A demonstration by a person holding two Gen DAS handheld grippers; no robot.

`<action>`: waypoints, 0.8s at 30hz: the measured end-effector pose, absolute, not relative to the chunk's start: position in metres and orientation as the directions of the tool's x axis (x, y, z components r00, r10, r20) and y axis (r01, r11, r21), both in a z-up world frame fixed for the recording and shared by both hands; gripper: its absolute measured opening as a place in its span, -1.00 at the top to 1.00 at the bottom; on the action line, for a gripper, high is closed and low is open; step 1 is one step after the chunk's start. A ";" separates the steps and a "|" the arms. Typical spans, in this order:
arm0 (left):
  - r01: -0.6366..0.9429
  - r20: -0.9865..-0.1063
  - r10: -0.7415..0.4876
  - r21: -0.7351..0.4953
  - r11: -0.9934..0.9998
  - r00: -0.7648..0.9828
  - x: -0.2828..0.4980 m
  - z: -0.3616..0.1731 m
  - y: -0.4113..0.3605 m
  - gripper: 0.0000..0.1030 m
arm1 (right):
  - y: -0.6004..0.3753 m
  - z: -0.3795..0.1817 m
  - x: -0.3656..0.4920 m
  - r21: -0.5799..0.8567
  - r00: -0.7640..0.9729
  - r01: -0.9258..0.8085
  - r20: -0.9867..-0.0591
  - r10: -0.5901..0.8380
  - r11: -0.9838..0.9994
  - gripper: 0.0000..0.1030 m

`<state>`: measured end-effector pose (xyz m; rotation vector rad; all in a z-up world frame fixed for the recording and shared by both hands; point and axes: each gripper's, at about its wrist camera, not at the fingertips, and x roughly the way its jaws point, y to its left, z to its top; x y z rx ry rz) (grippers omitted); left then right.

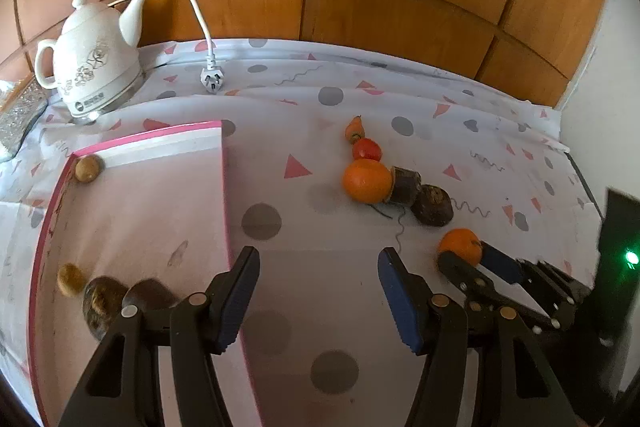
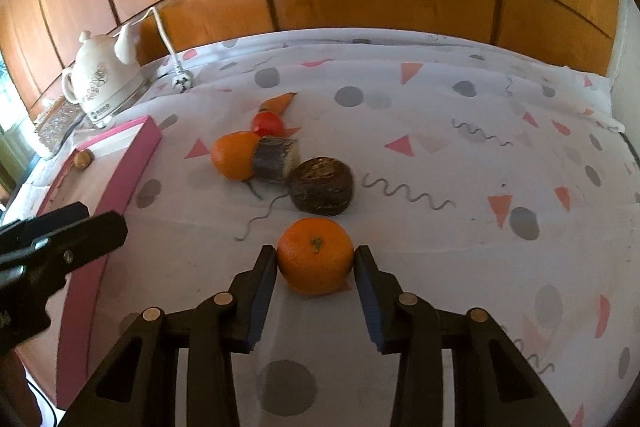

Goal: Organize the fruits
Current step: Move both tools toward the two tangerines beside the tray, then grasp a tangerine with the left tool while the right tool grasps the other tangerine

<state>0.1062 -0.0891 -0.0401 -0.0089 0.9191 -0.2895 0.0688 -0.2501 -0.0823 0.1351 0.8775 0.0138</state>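
My right gripper (image 2: 316, 253) is shut on a small orange (image 2: 315, 259) that rests on the patterned cloth, one pad against each side. The left wrist view shows the same orange (image 1: 460, 245) in the right gripper (image 1: 466, 255). My left gripper (image 1: 318, 253) stands open with nothing between its fingers, over the right wall of the pink box (image 1: 140, 207). The box holds several brown fruits (image 1: 102, 301). Further back lie another orange (image 1: 366, 181), a red tomato (image 1: 367, 149), a carrot piece (image 1: 354, 129), a dark cut chunk (image 1: 406, 185) and a dark round root (image 1: 433, 205).
A white kettle (image 1: 94, 67) with its cord and plug (image 1: 210, 77) stands at the back left, next to a glittery box (image 1: 18, 111). Wooden panels close off the back. A dark device with a green light (image 1: 630, 259) sits at the table's right edge.
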 end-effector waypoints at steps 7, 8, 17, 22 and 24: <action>0.261 -0.794 -0.255 -0.126 0.957 0.551 0.134 -0.047 -0.106 -0.18 | -0.252 -0.082 0.070 0.112 0.640 0.027 -0.766 0.069 0.993 0.23; 0.265 -0.796 -0.256 -0.125 0.956 0.548 0.137 -0.049 -0.108 -0.18 | -0.252 -0.082 0.070 0.111 0.640 0.025 -0.765 0.070 0.993 0.22; 0.267 -0.821 -0.284 -0.167 0.949 0.495 0.171 -0.068 -0.122 -0.18 | -0.256 -0.083 0.070 0.134 0.643 0.016 -0.760 0.092 0.991 0.22; 0.266 -0.812 -0.324 -0.216 0.939 0.486 0.182 -0.072 -0.127 -0.18 | -0.257 -0.084 0.071 0.148 0.644 0.013 -0.758 0.105 0.989 0.22; 0.267 -0.807 -0.338 -0.232 0.935 0.484 0.184 -0.073 -0.130 -0.18 | -0.258 -0.084 0.071 0.151 0.646 0.011 -0.756 0.108 0.988 0.22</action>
